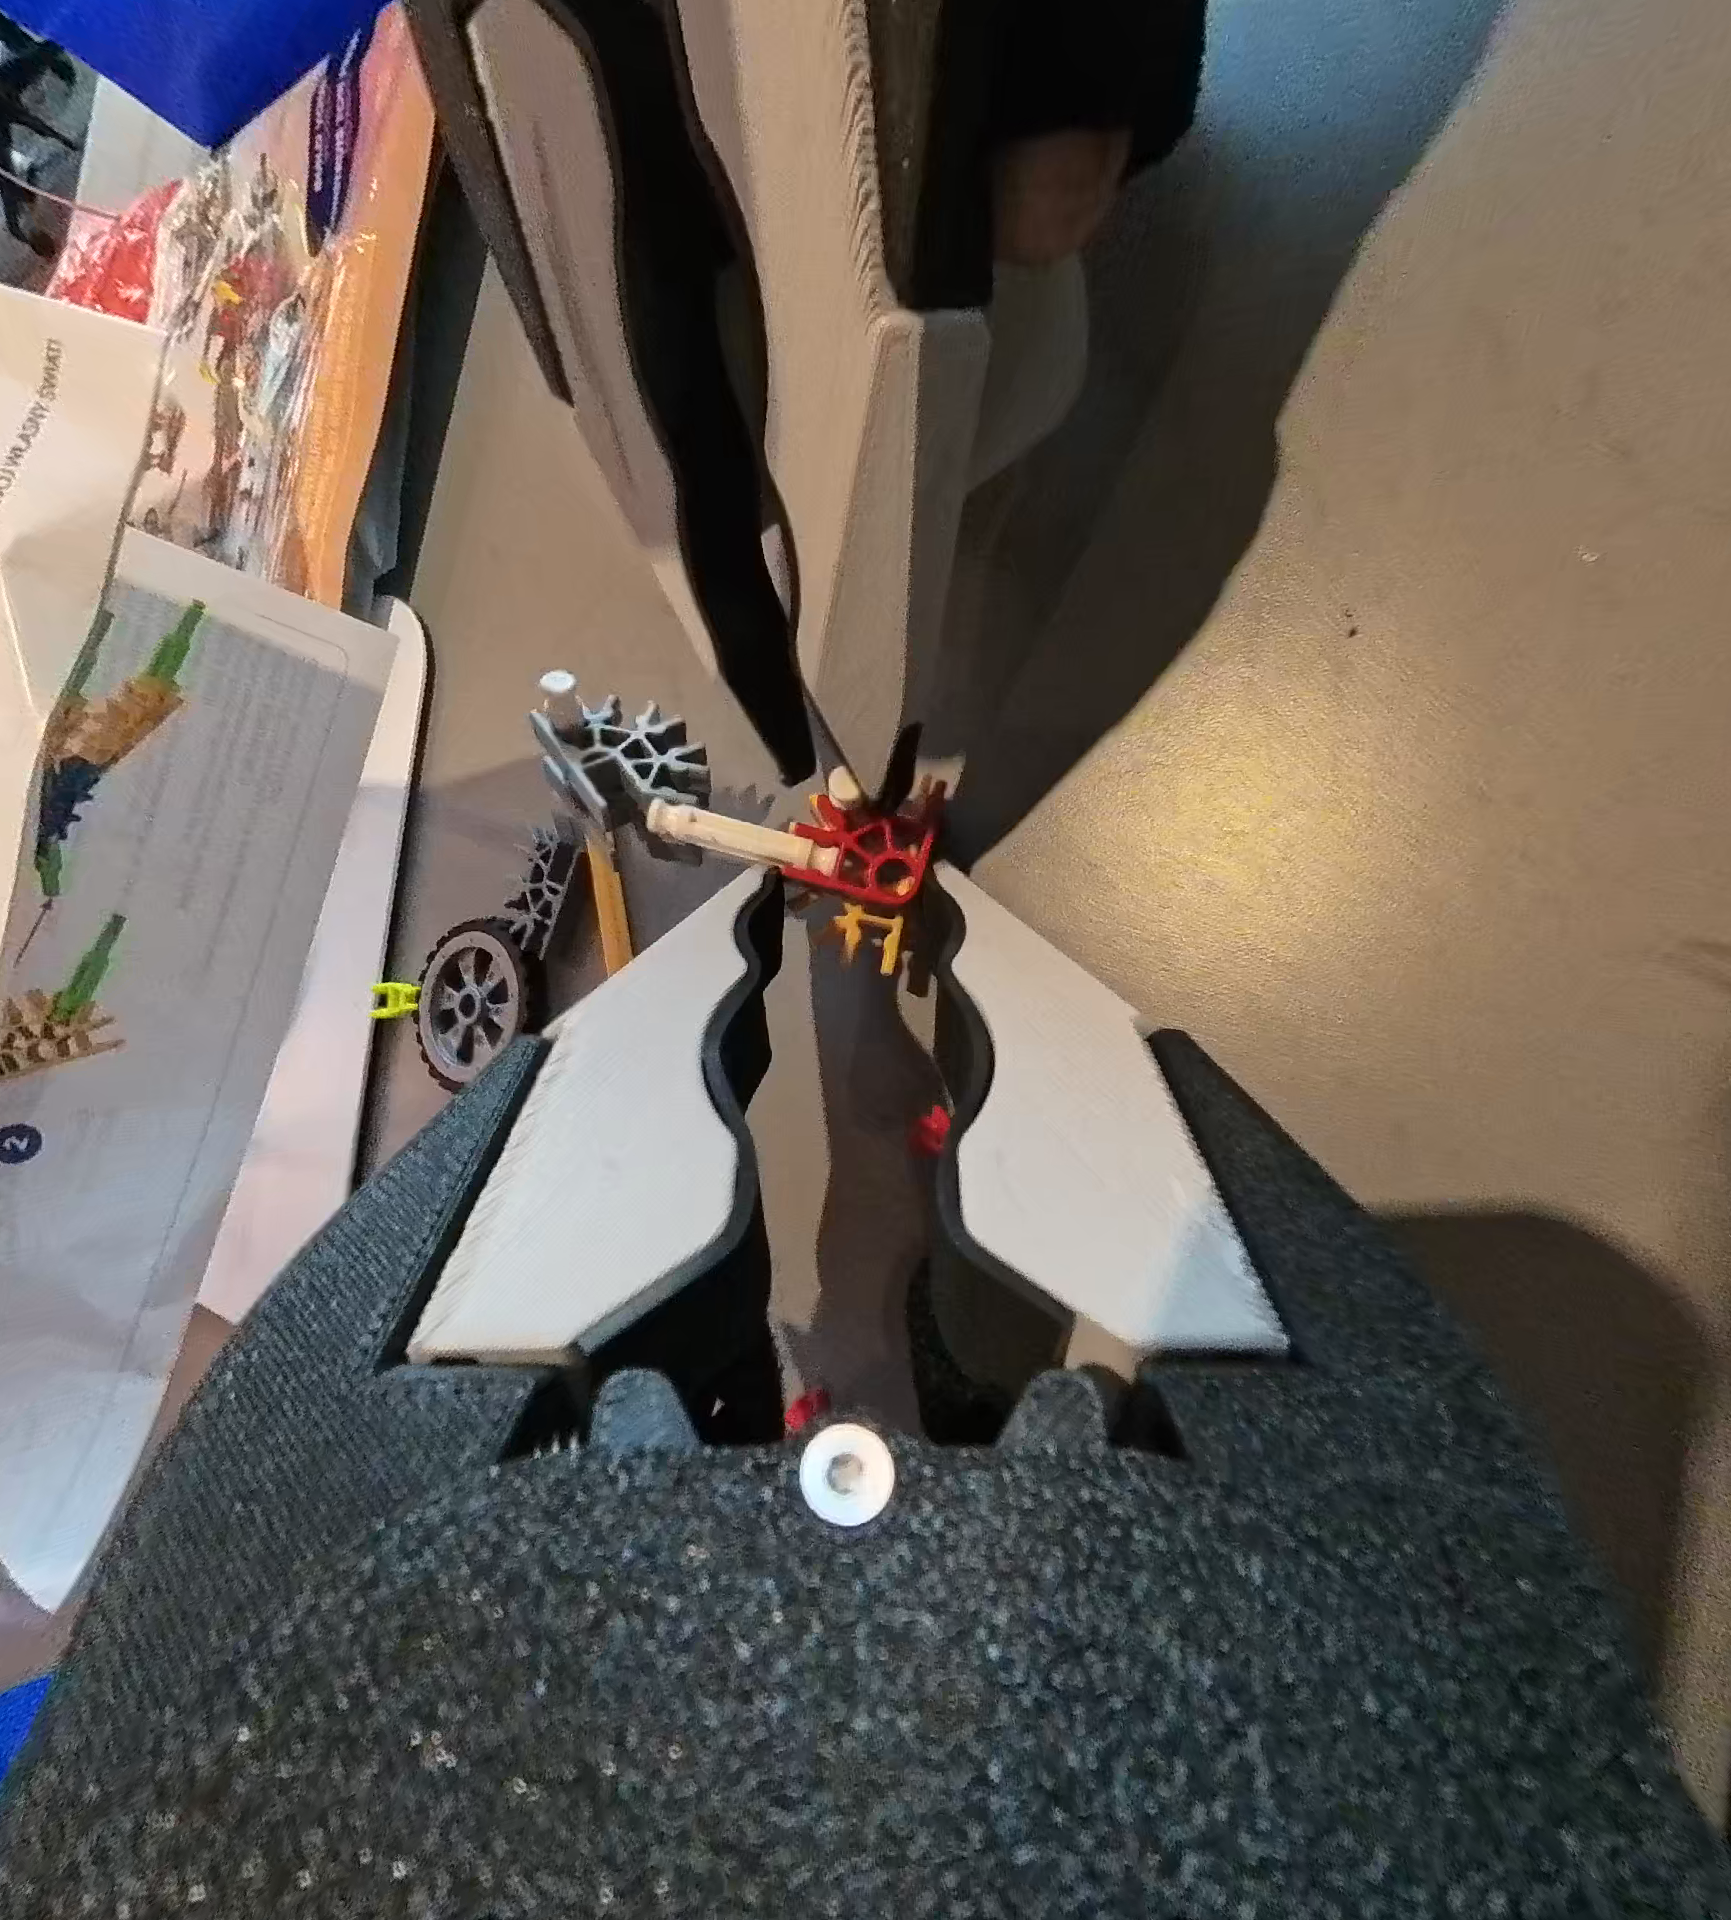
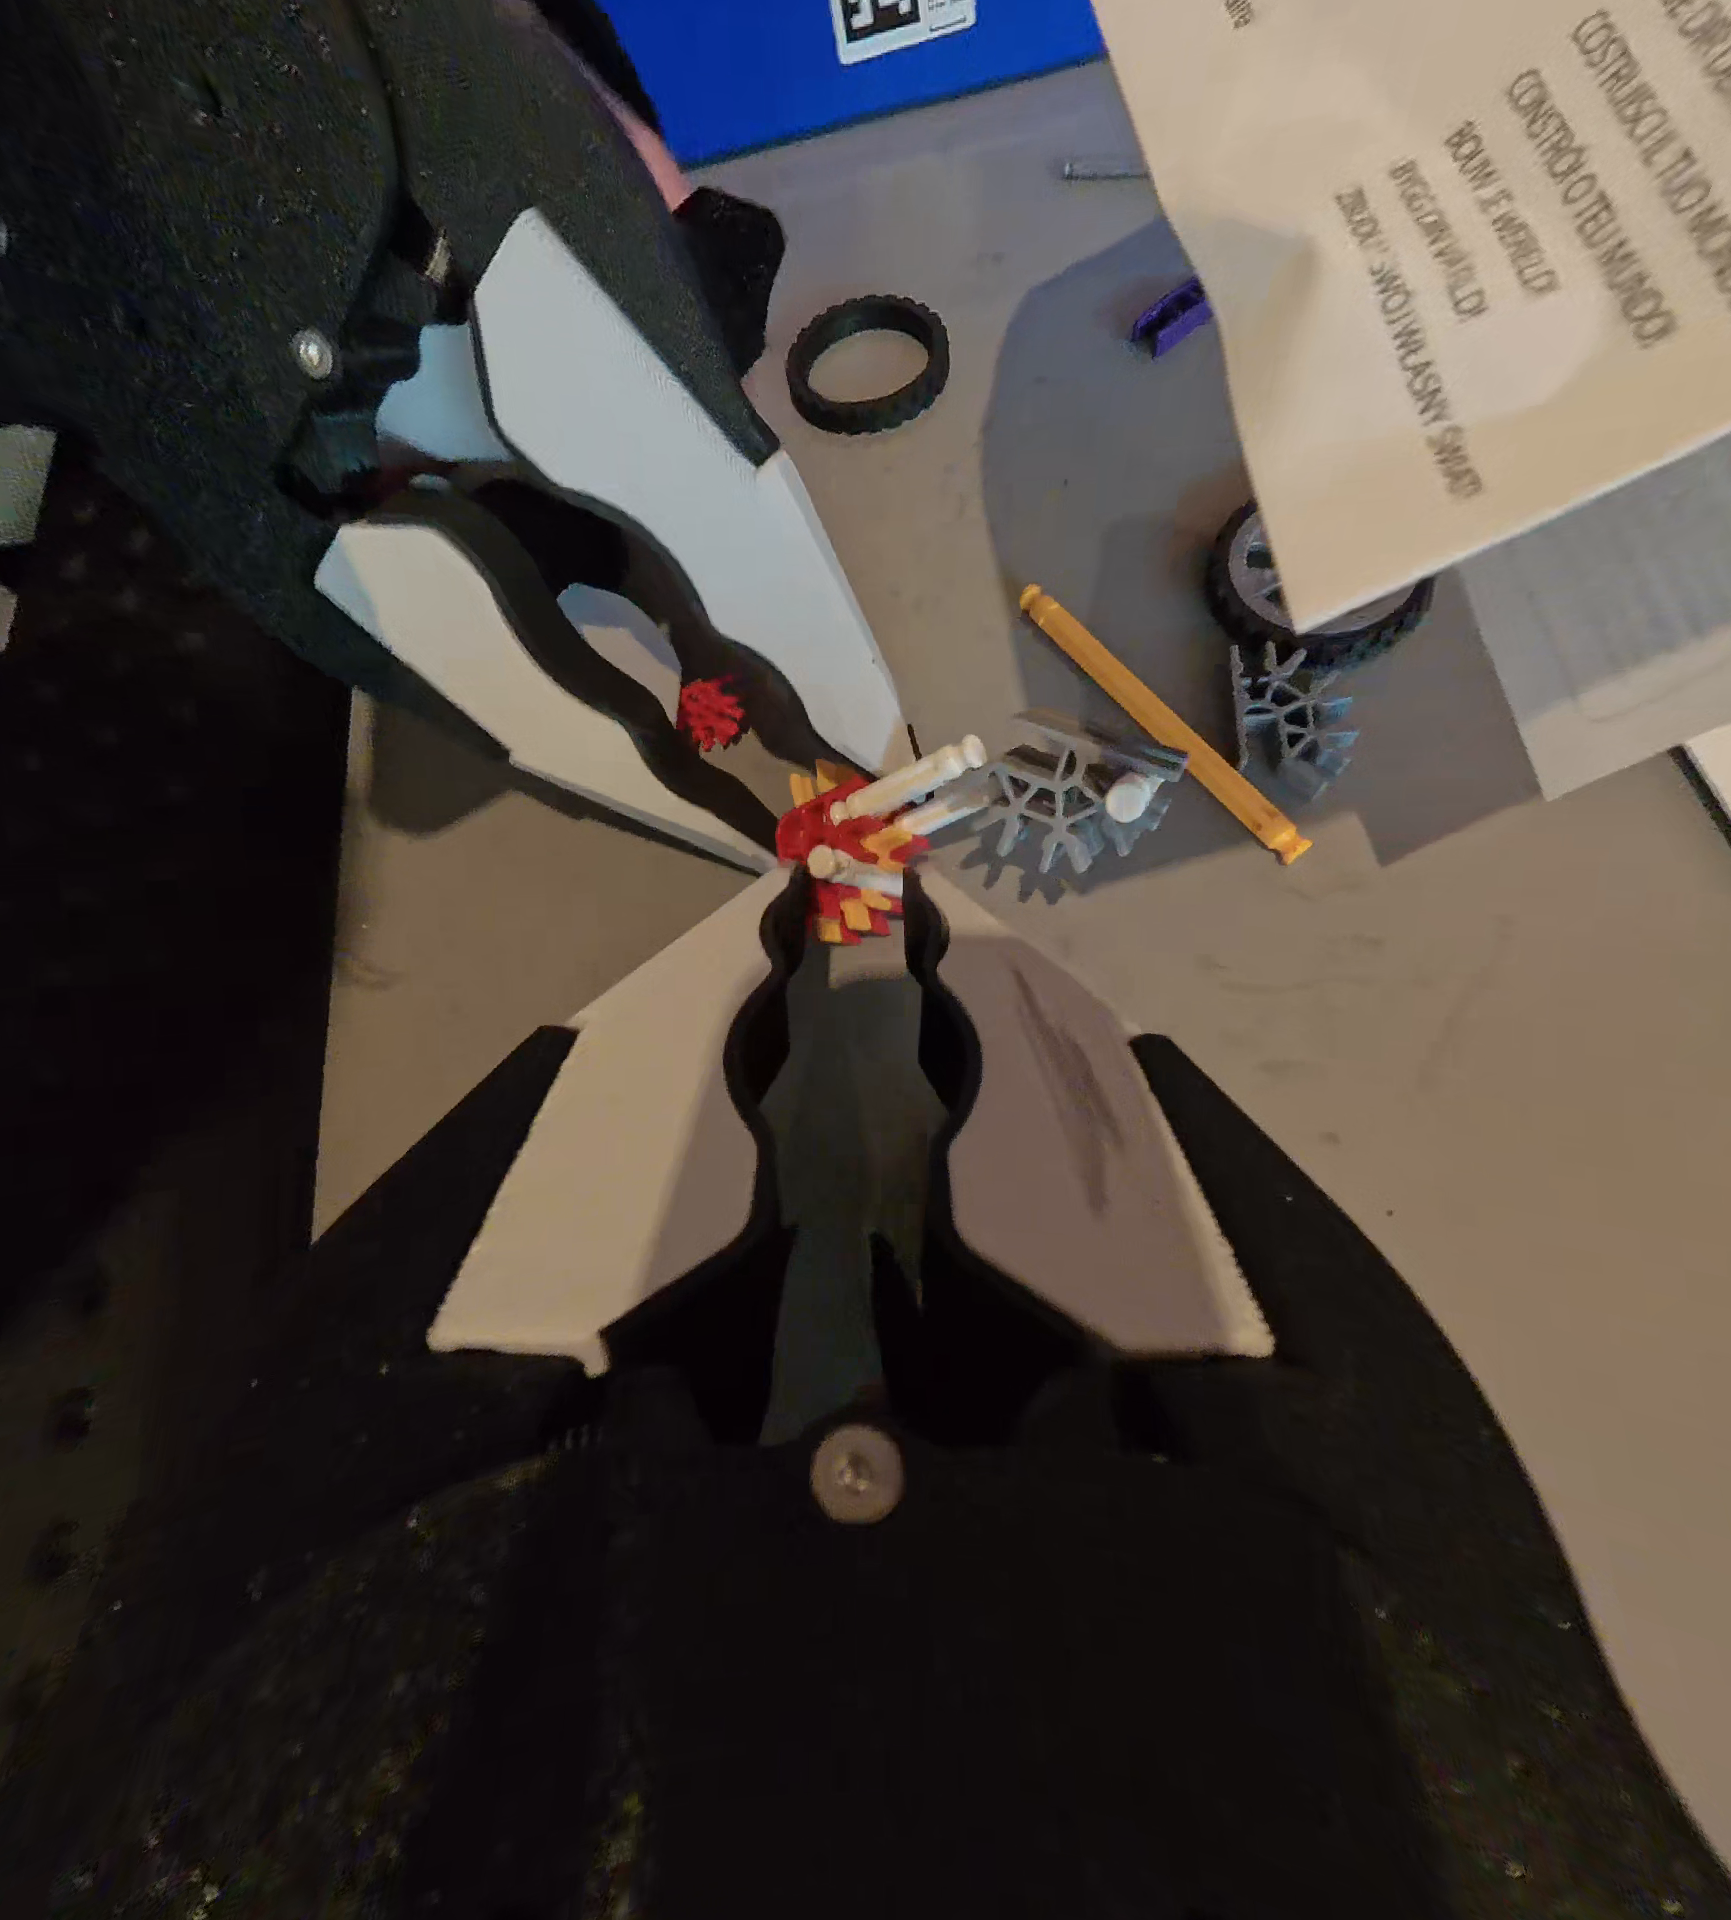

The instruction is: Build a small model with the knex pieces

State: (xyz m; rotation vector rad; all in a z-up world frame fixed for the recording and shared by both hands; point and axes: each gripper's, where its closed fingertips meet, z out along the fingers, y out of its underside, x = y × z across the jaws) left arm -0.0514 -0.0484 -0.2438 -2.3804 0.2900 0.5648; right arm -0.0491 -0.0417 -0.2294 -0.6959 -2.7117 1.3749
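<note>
A small build of a red connector [image 1: 871,847], an orange connector [image 1: 871,925] and short white rods [image 1: 726,831] hangs above the grey table. My left gripper [image 1: 856,883] is shut on it from below in the left wrist view. My right gripper [image 2: 845,904] is shut on the same cluster [image 2: 845,831], on its red and orange pieces. The two grippers meet tip to tip: the right one comes in from the top [image 1: 840,769] in the left wrist view, the left one from the upper left [image 2: 840,790] in the right wrist view. A loose red piece [image 2: 710,712] sits between the left fingers.
On the table lie a grey connector with a white rod [image 2: 1069,800], a yellow rod [image 2: 1162,722], another grey connector [image 2: 1292,717], a wheel [image 2: 1318,613], a black tyre ring [image 2: 866,364] and a purple piece [image 2: 1167,312]. Instruction leaflets [image 1: 165,935] and a blue box [image 2: 840,73] border them. Only a small space, under 4 cm, lies between the two pairs of fingers. The yellow rod [image 2: 1162,722] is about 6 cm from my left fingertips. The left camera catches it too, in the left wrist view [image 1: 609,914].
</note>
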